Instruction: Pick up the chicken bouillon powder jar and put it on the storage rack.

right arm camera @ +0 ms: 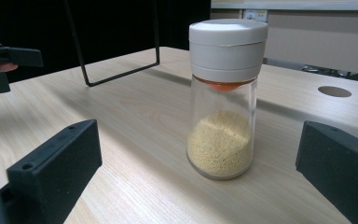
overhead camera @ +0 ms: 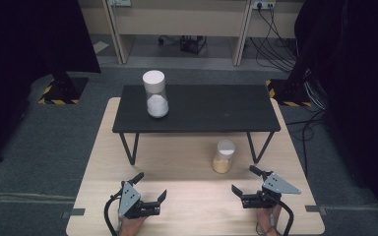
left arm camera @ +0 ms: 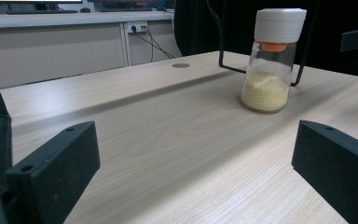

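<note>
The left tool rests low at the near edge of the desk, its jaws spread wide with nothing between them. The right tool sits beside it toward the desk's right near corner, also released, jaws apart and empty. A hand shows beneath each at the frame's bottom, cut off by the edge.

Taking the glass jar of yellow grains as landmark: it stands upright on the bare wood, ahead of the right tool and slightly to its left, apart from both tools. In the right gripper view the jar stands just beyond the open jaws, white cap on top, an orange part under the cap; no label or writing can be read on it. In the left gripper view the same jar is farther off, with open wood between.

Behind the jar, a low black shelf on thin wire legs spans the desk's far half; its right legs stand just beyond the jar. On the shelf, left of the jar, stands a second white-capped jar of white powder.

Open wood lies between the two tools. Dark curtains and cables surround the desk; details there are hard to make out.
</note>
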{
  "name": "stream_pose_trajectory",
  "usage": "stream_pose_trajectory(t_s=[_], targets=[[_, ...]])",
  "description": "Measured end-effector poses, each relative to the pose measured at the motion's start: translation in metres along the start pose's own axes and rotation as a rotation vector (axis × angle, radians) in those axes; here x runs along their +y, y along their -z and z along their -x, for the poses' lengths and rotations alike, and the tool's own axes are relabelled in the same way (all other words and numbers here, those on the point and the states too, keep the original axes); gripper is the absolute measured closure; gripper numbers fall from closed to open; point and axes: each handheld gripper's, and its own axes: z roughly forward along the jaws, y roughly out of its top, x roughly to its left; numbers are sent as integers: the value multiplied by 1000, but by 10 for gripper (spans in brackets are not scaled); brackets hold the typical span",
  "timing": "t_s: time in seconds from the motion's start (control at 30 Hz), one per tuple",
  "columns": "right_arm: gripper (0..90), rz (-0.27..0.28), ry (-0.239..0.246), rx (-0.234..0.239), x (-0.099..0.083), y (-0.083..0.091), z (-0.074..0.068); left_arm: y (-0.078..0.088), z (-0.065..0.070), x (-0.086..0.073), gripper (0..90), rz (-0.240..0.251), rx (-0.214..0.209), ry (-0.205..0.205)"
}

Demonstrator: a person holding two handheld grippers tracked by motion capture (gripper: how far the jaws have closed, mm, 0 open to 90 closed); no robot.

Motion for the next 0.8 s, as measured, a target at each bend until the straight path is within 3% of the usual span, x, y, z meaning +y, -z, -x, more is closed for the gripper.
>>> stream_pose_trajectory(t_s=[0.5, 0.67, 0.8], targets=[[2, 13, 10, 20, -1, 0, 3, 0, 0, 0, 2, 0, 1, -1], [3, 10, 23, 5, 0, -2, -1, 0, 1, 1, 2, -5, 2, -2], [3, 37, 32, -21, -2, -4, -7, 0, 1, 1, 2, -4, 2, -1]])
